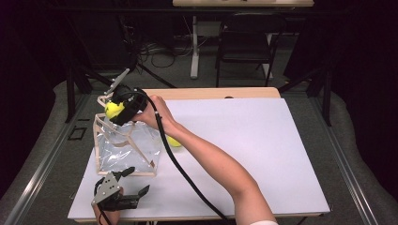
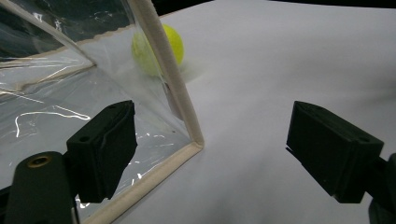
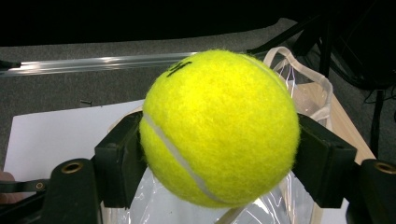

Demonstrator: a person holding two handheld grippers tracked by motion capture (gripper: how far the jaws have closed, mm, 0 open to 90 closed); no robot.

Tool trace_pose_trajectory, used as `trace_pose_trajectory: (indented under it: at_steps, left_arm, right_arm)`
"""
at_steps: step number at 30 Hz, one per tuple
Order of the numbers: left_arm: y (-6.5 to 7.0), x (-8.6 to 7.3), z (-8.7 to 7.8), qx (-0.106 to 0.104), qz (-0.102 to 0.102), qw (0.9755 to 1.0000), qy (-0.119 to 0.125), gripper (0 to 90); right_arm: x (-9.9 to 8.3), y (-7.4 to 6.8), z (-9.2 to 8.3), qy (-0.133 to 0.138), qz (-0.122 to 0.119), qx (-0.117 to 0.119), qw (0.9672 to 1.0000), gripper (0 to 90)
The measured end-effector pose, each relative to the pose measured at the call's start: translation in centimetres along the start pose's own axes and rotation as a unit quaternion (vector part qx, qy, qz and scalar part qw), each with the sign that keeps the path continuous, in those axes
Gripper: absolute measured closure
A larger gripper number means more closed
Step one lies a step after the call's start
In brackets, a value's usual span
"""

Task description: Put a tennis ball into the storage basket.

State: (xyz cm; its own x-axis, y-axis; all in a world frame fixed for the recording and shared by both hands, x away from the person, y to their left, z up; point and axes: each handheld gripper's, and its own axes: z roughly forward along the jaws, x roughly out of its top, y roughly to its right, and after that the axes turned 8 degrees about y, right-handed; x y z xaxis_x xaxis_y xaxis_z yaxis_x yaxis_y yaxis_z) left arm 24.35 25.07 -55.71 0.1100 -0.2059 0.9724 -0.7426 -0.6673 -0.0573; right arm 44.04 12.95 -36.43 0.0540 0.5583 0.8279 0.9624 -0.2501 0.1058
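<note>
A yellow tennis ball (image 1: 112, 109) (image 3: 219, 126) is clamped between the black pads of my right gripper (image 1: 117, 111) (image 3: 219, 154), which is shut on it. It hangs over the open top of a clear plastic bag (image 1: 124, 147) (image 3: 299, 93) with beige trim and handles, standing at the table's left. A second tennis ball (image 1: 174, 141) (image 2: 159, 46) lies on the white surface just right of the bag, partly hidden by the forearm. My left gripper (image 1: 136, 182) (image 2: 219, 144) stands open near the bag's front corner (image 2: 189, 140), with nothing between its jaws.
The white sheet (image 1: 263, 145) covers most of the wooden table, with free room to the right of the forearm. The right gripper's black cable (image 1: 183, 173) trails across the sheet. A dark chair (image 1: 246, 44) and a table leg (image 1: 194, 47) stand beyond the far edge.
</note>
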Motion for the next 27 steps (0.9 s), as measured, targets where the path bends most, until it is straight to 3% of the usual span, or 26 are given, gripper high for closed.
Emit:
trace_pose_trajectory:
  at_steps: [24,27]
  left_arm:
    - [-0.05,0.01,0.18,0.000,0.001,1.0000,0.000,16.0]
    - [-0.03,0.01,0.17,-0.001,0.001,1.0000,0.001,15.9]
  right_arm:
    - [-0.31,-0.01,0.62,-0.031,-0.002,0.005,0.9995,24.7]
    - [-0.37,-0.01,0.65,-0.031,0.000,0.009,0.9995,18.8]
